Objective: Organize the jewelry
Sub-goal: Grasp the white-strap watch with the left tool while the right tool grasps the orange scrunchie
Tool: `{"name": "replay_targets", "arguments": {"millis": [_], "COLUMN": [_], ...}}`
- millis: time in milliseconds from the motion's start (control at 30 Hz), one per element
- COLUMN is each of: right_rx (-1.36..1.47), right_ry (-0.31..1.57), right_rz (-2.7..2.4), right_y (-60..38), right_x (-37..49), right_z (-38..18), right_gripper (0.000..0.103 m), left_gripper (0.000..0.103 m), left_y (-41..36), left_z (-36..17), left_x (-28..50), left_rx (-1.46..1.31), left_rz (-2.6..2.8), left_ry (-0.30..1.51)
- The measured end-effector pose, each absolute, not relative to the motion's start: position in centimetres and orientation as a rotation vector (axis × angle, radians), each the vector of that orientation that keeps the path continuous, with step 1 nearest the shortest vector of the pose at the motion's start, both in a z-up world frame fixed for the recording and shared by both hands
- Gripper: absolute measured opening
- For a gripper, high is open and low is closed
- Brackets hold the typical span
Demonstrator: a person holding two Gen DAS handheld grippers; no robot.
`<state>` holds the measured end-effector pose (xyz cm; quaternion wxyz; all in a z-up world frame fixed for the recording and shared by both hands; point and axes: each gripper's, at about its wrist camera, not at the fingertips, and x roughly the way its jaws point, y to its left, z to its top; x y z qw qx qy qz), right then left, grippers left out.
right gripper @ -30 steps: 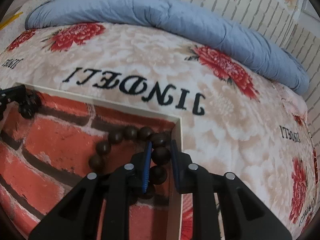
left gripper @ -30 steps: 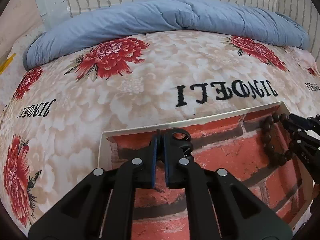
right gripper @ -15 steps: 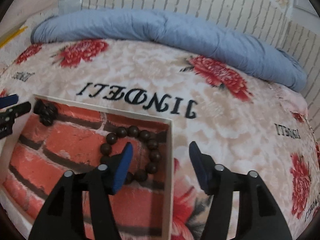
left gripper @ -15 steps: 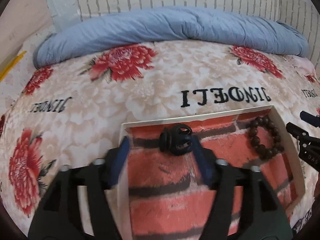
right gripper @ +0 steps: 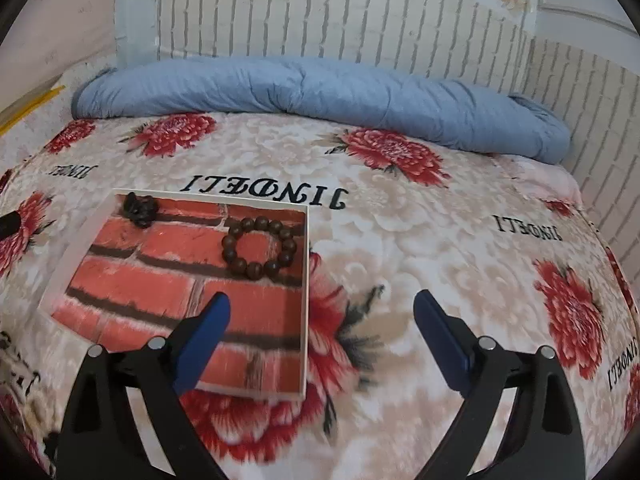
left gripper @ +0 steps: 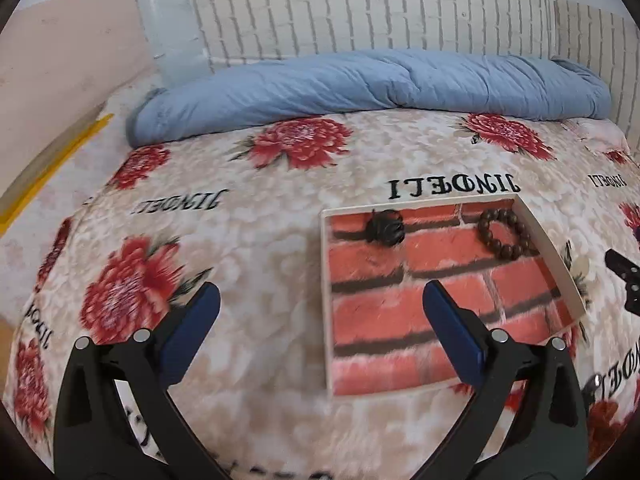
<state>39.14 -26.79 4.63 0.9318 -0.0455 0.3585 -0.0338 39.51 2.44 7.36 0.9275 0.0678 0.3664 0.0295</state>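
A shallow white-rimmed tray (left gripper: 325, 280) with a red brick-pattern floor lies on the bed; it also shows in the right wrist view (right gripper: 306, 280). A brown bead bracelet (left gripper: 505, 234) lies in its far right corner, also seen in the right wrist view (right gripper: 260, 247). A black hair clip (left gripper: 384, 230) lies at its far left, also in the right wrist view (right gripper: 140, 209). My left gripper (left gripper: 322, 316) is open and empty, above the tray's near left edge. My right gripper (right gripper: 320, 320) is open and empty, above the blanket beside the tray's right rim.
The tray rests on a floral blanket (left gripper: 240, 208) with black lettering. A rolled blue duvet (left gripper: 360, 88) lies along the far side against a white brick-pattern wall (right gripper: 360, 28). The right gripper's tip shows at the right edge of the left wrist view (left gripper: 624, 276).
Both grippers opened, letting go of the hair clip and the bracelet in the tray, then pulled back and up away from the tray.
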Motion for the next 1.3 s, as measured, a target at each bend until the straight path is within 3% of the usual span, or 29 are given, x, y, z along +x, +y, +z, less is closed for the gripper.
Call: {"name": "replay_targets", "arguments": {"millis": [400, 867, 1300], "right_rx": [-0.031, -0.199, -0.075], "right_ry": [0.703, 0.611, 0.522], "right_rz": [-0.129, -0.183, -0.171], "right_y": [-29.0, -26.2, -25.0], "right_x": [28.8, 18.9, 16.9], "right_z": [6.2, 6.5, 2.1], "right_gripper": [0.097, 0.099, 0.099], "left_gripper": [0.098, 0.098, 0.098], "left_y": [4.9, 7.5, 9.9], "left_z": [10.5, 9.6, 3.5], "left_x": [28.3, 20.3, 17.4], "left_rx": [0.138, 0.045, 0.059], "left_rz": [0.072, 0.049, 0.054], "left_ry": [0.606, 0.669, 0.668]}}
